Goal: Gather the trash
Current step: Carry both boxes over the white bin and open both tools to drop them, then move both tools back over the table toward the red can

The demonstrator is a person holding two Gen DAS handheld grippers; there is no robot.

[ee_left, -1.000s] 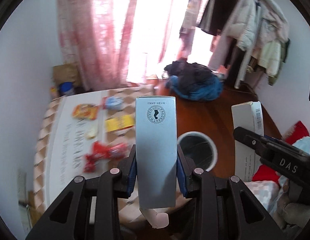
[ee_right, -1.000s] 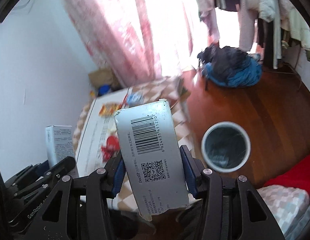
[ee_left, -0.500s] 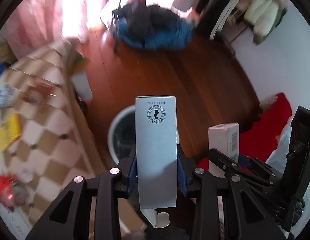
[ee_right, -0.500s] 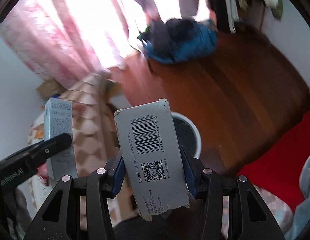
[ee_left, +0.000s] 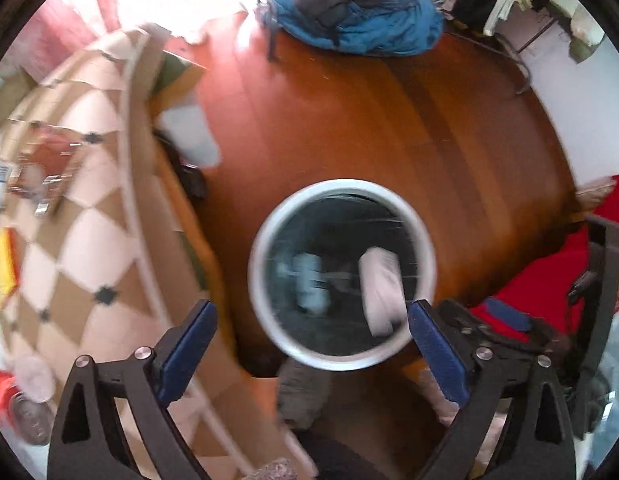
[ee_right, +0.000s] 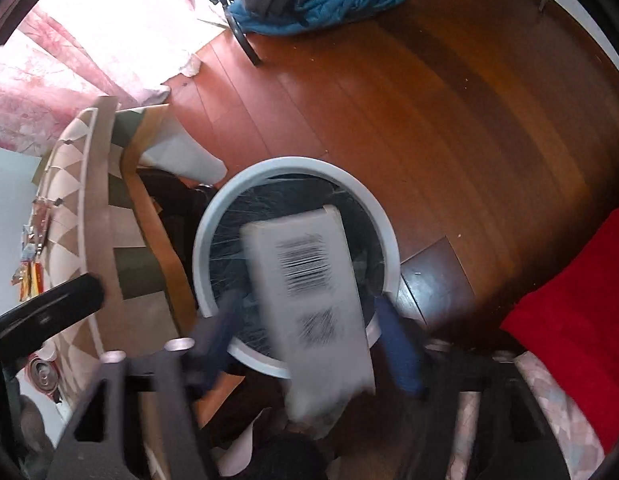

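Note:
A round white-rimmed bin with a dark liner stands on the wooden floor beside the table. My left gripper is open and empty above it; a pale box lies blurred inside the bin with other trash. My right gripper is over the bin too. Its jaws stand apart from the grey barcode box, which is blurred between them, tilted over the bin mouth.
A table with a checkered cloth lies left, with wrappers on it. A blue and dark clothes pile sits on the floor at the back. A red cushion is at the right.
Both grippers swung from the table to over the bin and opened. The left box has dropped into the bin. The right box is slipping from the opened fingers.

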